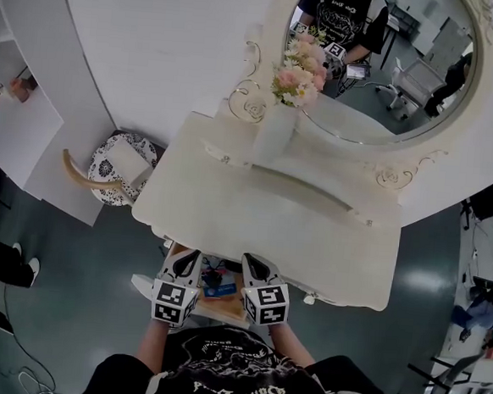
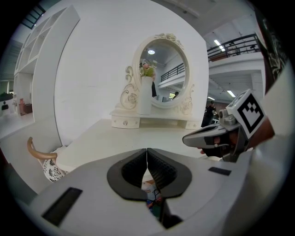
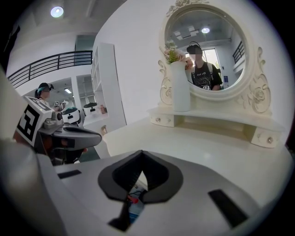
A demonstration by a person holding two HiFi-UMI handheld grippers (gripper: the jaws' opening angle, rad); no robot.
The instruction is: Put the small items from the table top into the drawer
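In the head view both grippers hover at the near edge of the white dressing table (image 1: pixel 311 239), over the open drawer (image 1: pixel 228 307) under it. Small items lie in the drawer, among them a blue packet (image 1: pixel 220 287). No small items show on the table top. My left gripper (image 1: pixel 189 257) is shut and holds nothing; its jaws (image 2: pixel 147 153) meet at the tips, with the drawer's contents showing below them. My right gripper (image 1: pixel 255 261) is shut and empty too, its tips (image 3: pixel 141 155) touching. Each gripper shows in the other's view: the right gripper (image 2: pixel 205 137) and the left gripper (image 3: pixel 78 133).
A white vase with pink flowers (image 1: pixel 279 122) stands at the back of the table before the oval mirror (image 1: pixel 384 67). A raised shelf with little drawers (image 1: pixel 315 193) runs along the back. A patterned stool (image 1: pixel 122 161) sits left of the table, beside a white shelf unit (image 1: pixel 18 127).
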